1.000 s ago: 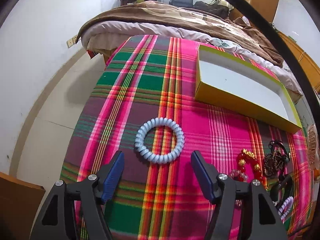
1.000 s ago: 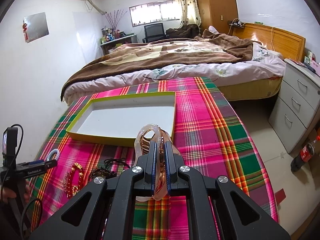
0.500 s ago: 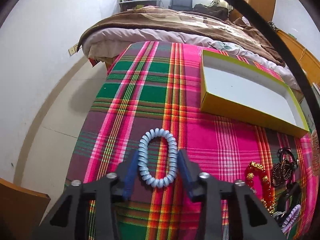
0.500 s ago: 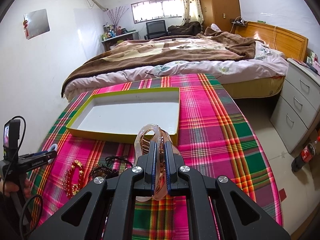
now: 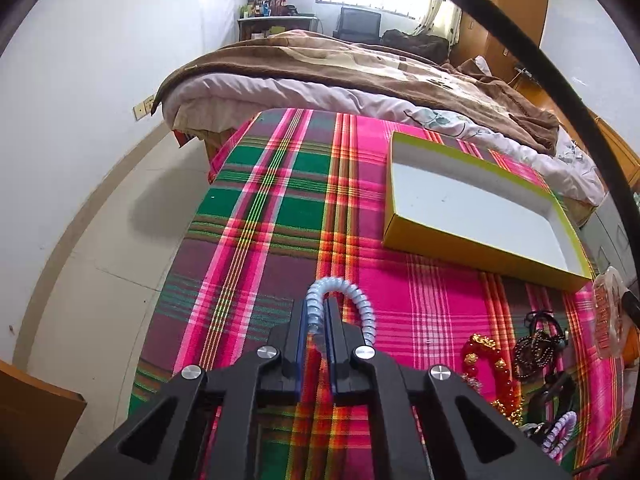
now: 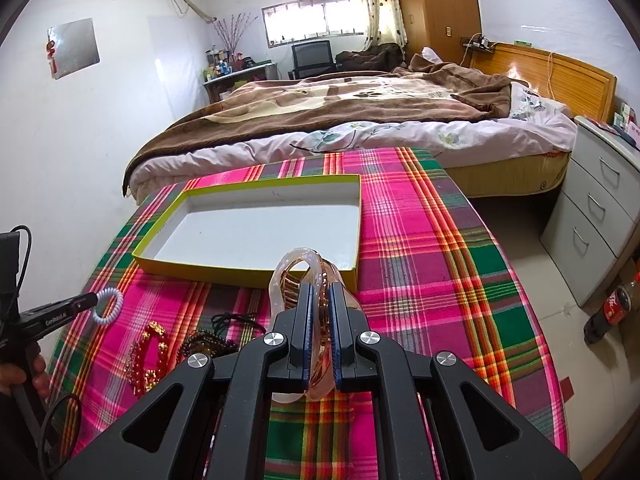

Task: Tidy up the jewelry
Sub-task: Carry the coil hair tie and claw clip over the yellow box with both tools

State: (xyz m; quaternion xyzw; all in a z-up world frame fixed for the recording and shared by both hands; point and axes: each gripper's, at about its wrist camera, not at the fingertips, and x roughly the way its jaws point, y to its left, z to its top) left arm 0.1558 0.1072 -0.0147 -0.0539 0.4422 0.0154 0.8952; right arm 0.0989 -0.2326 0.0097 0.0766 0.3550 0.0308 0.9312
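Left wrist view gives me the change first: my left tool (image 5: pixel 316 320), spread either side of the pale blue spiral hair tie (image 5: pixel 340 296) a second ago, has now pressed together on one side of its loop, with the rest arching off to the right above the plaid tabletop (image 5: pixel 280 208); I judge that piece secured and ready to carry to the yellow-rimmed box (image 5: pixel 472 200), which has nothing in it yet; my right tool (image 6: pixel 320 320) keeps pinching the translucent amber hair claw (image 6: pixel 296 268) just short of that box; red bead bracelet (image 6: pixel 150 350) and dark beads (image 6: pixel 208 346) wait on the cloth.
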